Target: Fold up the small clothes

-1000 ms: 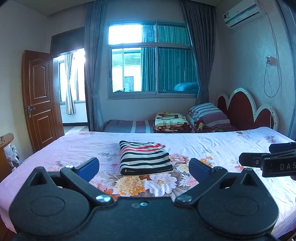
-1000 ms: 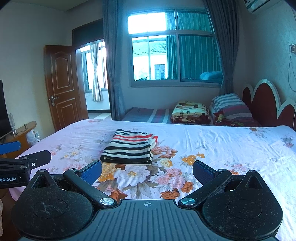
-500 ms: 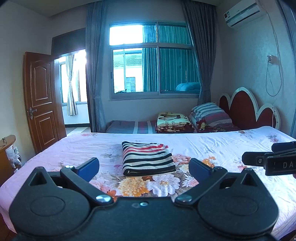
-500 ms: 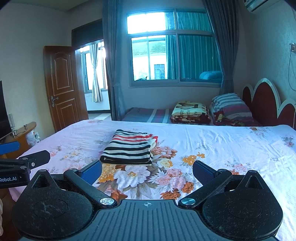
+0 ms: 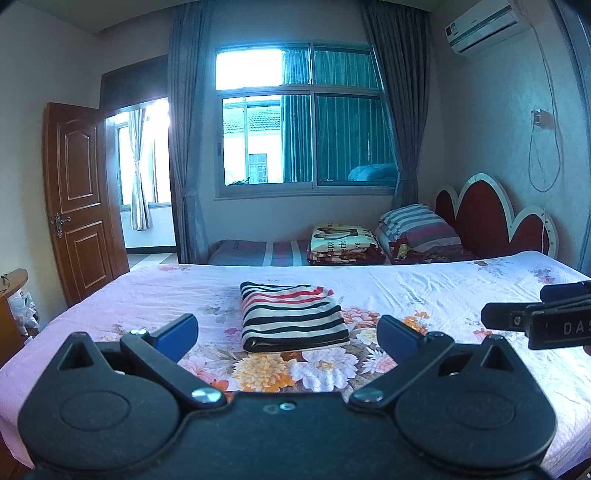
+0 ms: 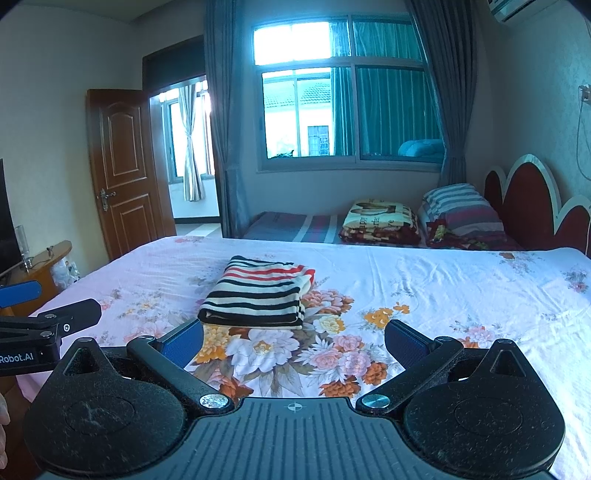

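Left gripper point(image 5: 288, 328): jaws spread wide, nothing between them. Right gripper point(image 6: 293, 341): same, spread and empty. Both held off the bed, apart from the cloth.

Shirt point(image 5: 291, 317): striped black, cream and red, lying as a neat folded rectangle at frame centre in both views, on the sheet point(image 6: 461, 295). Looks like the fold is done, or nearly so.

Risks, as judged from here:
- Any further reach could catch the top layer with one finger and drag the stack open; the folded edge facing the cameras is thick and looks loose.
- The sheet is soft and wrinkled; pressing down nearby might shift or tilt the stack.
- A pinch on the near edge could take only some layers, so a lift would unroll the rest.
- The two grippers sit just beside each other at frame edges; a crossing move could knock them together.

Surface: bed with pale pink floral sheet, large flower print in lower centre.

Room: window point(image 5: 303, 136) with curtains at upper centre, door point(image 5: 79, 199) open at left, headboard point(image 5: 491, 218) and pillows point(image 5: 417, 229) at right, air conditioner point(image 5: 480, 24) upper right.
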`<state>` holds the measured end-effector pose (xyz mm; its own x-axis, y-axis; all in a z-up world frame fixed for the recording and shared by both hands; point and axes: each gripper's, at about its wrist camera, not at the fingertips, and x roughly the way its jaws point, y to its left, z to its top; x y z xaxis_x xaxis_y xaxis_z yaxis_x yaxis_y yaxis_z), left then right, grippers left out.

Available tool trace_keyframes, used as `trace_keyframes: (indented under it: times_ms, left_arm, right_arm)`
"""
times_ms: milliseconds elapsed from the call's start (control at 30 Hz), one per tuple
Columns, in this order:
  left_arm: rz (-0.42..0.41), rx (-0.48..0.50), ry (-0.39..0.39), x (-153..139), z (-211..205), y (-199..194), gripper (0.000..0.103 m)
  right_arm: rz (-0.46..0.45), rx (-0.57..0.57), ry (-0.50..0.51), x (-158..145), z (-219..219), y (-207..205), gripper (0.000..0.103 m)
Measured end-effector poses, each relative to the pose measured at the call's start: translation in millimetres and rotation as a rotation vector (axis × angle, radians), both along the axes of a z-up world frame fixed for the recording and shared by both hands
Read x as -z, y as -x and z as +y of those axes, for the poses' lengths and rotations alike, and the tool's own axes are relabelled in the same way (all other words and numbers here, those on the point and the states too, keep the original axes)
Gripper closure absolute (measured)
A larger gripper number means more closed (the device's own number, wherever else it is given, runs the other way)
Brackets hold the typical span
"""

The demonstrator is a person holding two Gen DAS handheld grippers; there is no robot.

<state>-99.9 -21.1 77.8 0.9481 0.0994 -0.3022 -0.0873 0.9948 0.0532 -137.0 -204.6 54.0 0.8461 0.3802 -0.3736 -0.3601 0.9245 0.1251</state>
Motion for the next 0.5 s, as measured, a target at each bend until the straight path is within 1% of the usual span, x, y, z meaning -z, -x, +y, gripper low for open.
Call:
trace_keyframes:
  times_ms: [267,500]
  left_arm:
    - [-0.011,-0.024,0.015,-2.4,7.2,-1.5,0.001]
    - [-0.015,-0.013,0.014,-3.0,4.6,-2.7,0.001]
  right_arm:
    - [-0.001,-0.007,0.001,1.0,0.3,-2.2,0.000]
    - [-0.008,-0.029,-0.002,1.3,0.0,-4.7,0.000]
